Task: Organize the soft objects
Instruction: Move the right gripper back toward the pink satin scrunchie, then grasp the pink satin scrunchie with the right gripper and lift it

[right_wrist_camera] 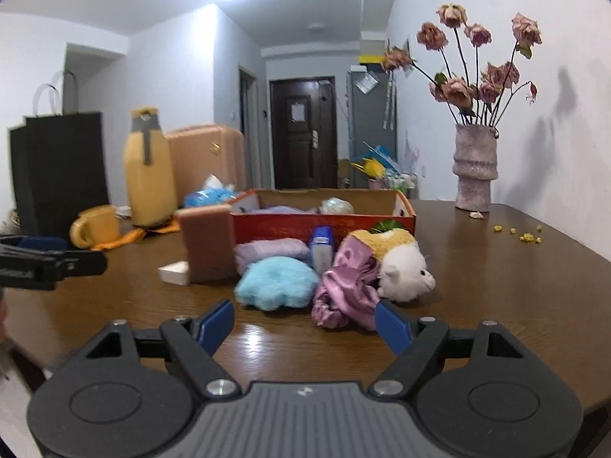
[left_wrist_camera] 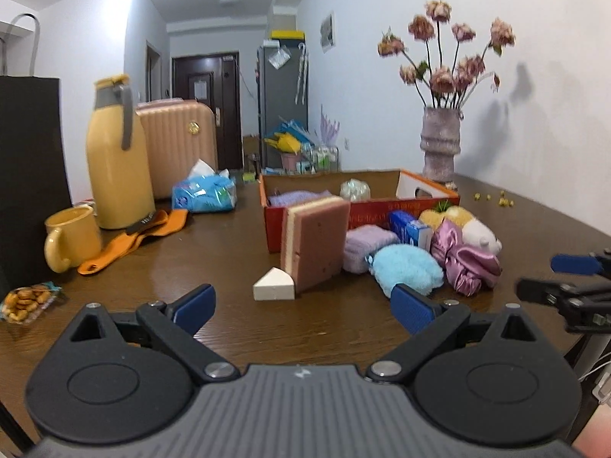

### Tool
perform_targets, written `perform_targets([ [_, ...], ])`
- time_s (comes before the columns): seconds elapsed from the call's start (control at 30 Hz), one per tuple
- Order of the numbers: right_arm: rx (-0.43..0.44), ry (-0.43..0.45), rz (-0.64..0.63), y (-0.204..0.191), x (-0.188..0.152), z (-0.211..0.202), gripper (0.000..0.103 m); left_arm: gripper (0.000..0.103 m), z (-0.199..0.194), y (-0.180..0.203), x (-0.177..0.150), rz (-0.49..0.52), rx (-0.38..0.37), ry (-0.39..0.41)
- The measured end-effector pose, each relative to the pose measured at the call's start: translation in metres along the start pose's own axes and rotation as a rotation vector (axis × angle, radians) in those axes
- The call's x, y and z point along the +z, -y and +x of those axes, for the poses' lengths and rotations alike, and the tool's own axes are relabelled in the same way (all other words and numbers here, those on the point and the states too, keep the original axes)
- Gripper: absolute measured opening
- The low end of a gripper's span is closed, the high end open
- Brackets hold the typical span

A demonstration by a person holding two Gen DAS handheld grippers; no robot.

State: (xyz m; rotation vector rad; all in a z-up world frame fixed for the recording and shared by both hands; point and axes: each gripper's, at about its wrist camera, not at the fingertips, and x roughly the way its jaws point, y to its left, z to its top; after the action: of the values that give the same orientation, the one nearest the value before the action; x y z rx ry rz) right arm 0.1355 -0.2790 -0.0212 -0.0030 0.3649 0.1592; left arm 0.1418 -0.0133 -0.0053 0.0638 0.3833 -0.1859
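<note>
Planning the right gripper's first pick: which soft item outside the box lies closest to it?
The pink satin scrunchie, right before the open right gripper; the blue fluffy pad and white plush toy sit farther back.

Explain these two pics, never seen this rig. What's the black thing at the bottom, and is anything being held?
There is no robot arm: a person holds one handheld two-finger tool in each hand, each with a fisheye camera looking along its fingers. The black body with blue pads at the bottom is that tool.

One picture comes from the left tool, the other from the right tool. Both are open and hold nothing.

On the brown wooden table lies a pile of soft things: a fluffy light-blue pad, a shiny pink satin scrunchie, a white and yellow plush toy and a pink layered sponge block. Behind them stands an open red cardboard box.
</note>
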Motion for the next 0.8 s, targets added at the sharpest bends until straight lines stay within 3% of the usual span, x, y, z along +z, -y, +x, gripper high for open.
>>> perform_targets([
  [0.1,-0.06,-0.052,-0.066,-0.001,0.008,0.037,0.078,0.1,0.017,0.006,0.004,0.011,-0.006,-0.024],
  [0.2,-0.063,-0.106,-0.094,0.0,0.012,0.075,0.064,0.1,0.03,0.012,0.01,0.021,-0.007,-0.038],
  [0.27,-0.062,-0.154,-0.092,0.002,0.011,0.095,0.034,0.1,0.039,0.016,0.014,0.021,-0.003,-0.05],
  [0.33,-0.03,-0.156,-0.09,0.006,0.009,0.098,0.021,0.1,0.047,0.021,0.018,0.026,-0.007,-0.061],
  [0.4,0.036,-0.142,-0.14,0.007,0.005,0.086,0.016,0.1,0.054,0.027,0.021,0.035,-0.028,-0.067],
  [0.47,0.114,-0.142,-0.212,0.01,-0.001,0.071,0.015,0.1,0.062,0.035,0.027,0.018,-0.096,-0.082],
  [0.53,0.17,-0.151,-0.282,0.014,-0.008,0.054,0.015,0.1,0.075,0.054,0.041,-0.011,-0.241,-0.116],
  [0.6,0.197,-0.159,-0.314,0.015,-0.009,0.045,0.015,0.1,0.089,0.08,0.055,0.003,-0.383,-0.102],
  [0.63,0.209,-0.161,-0.319,0.016,-0.01,0.043,0.015,0.1,0.098,0.096,0.06,0.024,-0.413,-0.094],
  [0.7,0.209,-0.162,-0.33,0.018,-0.011,0.04,0.015,0.095,0.122,0.126,0.066,0.091,-0.402,-0.116],
  [0.73,0.204,-0.164,-0.335,0.018,-0.011,0.039,0.015,0.083,0.137,0.137,0.066,0.118,-0.371,-0.144],
  [0.77,0.198,-0.165,-0.336,0.019,-0.011,0.038,0.014,0.062,0.149,0.143,0.065,0.127,-0.338,-0.185],
  [0.8,0.198,-0.165,-0.332,0.022,-0.011,0.037,0.014,0.05,0.16,0.145,0.063,0.127,-0.329,-0.23],
])
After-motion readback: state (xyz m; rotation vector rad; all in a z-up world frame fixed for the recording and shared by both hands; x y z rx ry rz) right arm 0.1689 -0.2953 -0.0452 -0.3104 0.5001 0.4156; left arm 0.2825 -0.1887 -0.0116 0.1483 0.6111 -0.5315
